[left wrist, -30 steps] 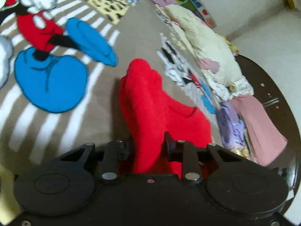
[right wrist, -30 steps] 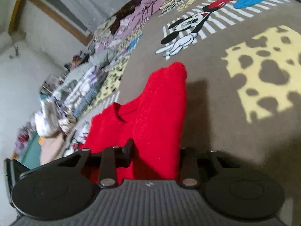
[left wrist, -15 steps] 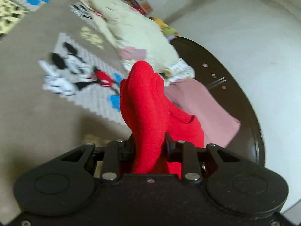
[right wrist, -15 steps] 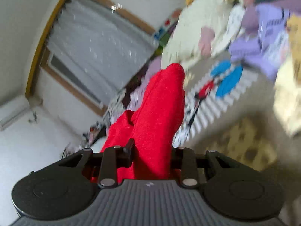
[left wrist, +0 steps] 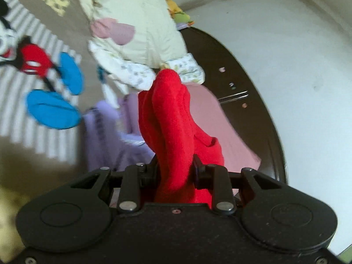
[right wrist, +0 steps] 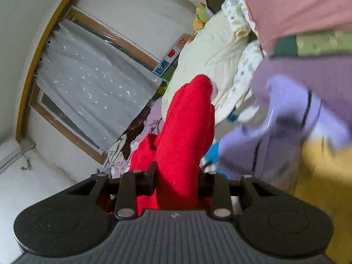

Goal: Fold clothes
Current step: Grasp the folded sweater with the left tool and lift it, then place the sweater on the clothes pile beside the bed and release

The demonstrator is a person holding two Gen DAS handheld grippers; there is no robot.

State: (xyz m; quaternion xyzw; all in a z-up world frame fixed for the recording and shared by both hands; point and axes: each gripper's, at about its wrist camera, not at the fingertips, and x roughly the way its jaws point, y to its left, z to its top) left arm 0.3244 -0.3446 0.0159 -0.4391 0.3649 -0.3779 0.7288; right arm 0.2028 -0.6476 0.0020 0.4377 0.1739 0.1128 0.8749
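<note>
Left wrist — bunched, perhaps fleecy red garment [left wrist: 173, 123]

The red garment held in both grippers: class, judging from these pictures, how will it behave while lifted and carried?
The red garment is probably floppy: it bunches in thick folds between the left gripper fingers. It looks fleecy, so likely grippy rather than slippery in the right gripper. Its unheld part will probably sag and swing.

White walls [left wrist: 297, 44], curtained window [right wrist: 92, 83]
</note>
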